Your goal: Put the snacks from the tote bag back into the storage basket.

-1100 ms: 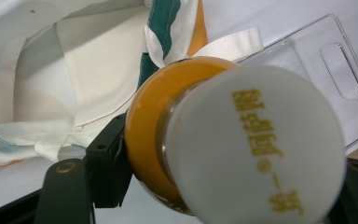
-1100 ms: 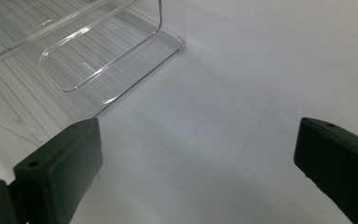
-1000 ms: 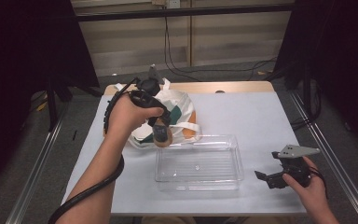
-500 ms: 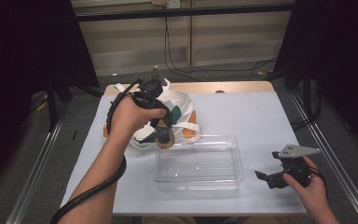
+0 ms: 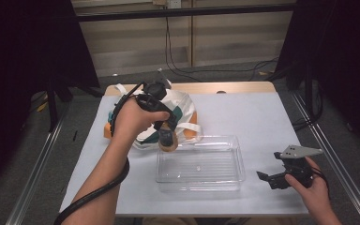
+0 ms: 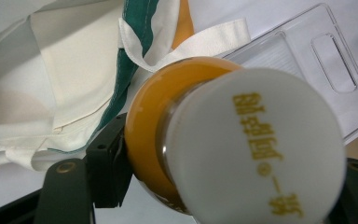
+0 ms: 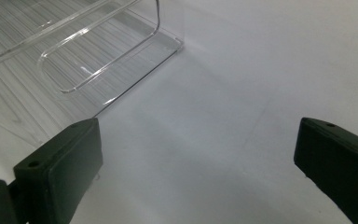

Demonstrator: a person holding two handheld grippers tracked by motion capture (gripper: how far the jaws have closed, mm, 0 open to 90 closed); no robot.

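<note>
An orange bottle (image 5: 168, 139) with a white cap (image 6: 256, 144) hangs over the far left corner of a clear plastic tray (image 5: 199, 180). My left gripper (image 5: 167, 135) is shut on it, jaws pointing down; in the left gripper view one black pad (image 6: 107, 163) presses the orange body. Just behind lies a white cloth bag (image 5: 180, 105) with a green stripe and white straps. My right gripper (image 5: 267, 178) rests low at the table's right, beside the tray, jaws open (image 7: 196, 168) on bare table.
The tray's corner and handle slot (image 7: 51, 46) lie left of the right jaws. An orange object (image 5: 108, 130) peeks from under the bag's left side. The white table (image 5: 262, 117) has free room at the back right. Dark curtains and cables stand beyond it.
The left gripper has eased the bottle slightly down and toward the tray. The right gripper has stayed still.
</note>
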